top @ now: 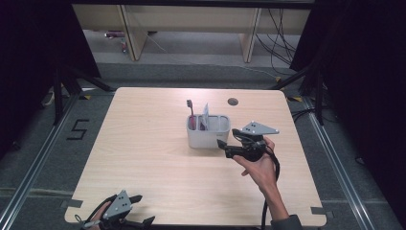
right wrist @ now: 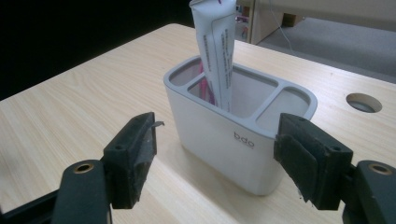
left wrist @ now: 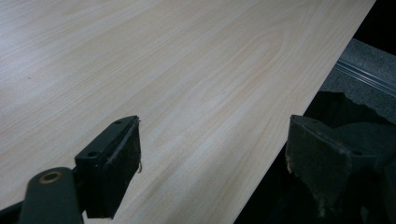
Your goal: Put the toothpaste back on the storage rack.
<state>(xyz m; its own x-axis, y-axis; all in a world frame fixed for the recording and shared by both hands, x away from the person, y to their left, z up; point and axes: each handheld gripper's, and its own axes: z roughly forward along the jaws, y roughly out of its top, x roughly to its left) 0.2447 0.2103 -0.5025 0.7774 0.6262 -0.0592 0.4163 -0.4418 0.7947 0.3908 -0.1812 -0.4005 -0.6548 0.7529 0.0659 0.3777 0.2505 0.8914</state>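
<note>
- The right hand-held gripper (top: 221, 147) hovers over the right half of the table (top: 143, 158), carried by a hand (top: 258, 165) that enters from the near edge
- Its jaws stand wide apart with nothing clamped; they sit just in front of a white holder (right wrist: 224, 135), one to each side of its near wall, and do not touch it
- The holder stands upright just beyond the jaw tips and has three compartments under a grey rim
- A white tube (right wrist: 215, 51) stands upright in the holder, leaning slightly, with a pink brush (right wrist: 205, 88) beside it; the brush's dark red head (top: 189, 103) rises above the rim
- A round hole (right wrist: 364, 102) in the table lies beyond the holder, to the right of this hand-held gripper
- The left hand-held gripper (top: 143, 211) rests at the near left corner of the table, well apart from the holder
- Its jaws are also wide apart and hold nothing; one jaw is above bare wood, the other past the table's edge
</note>
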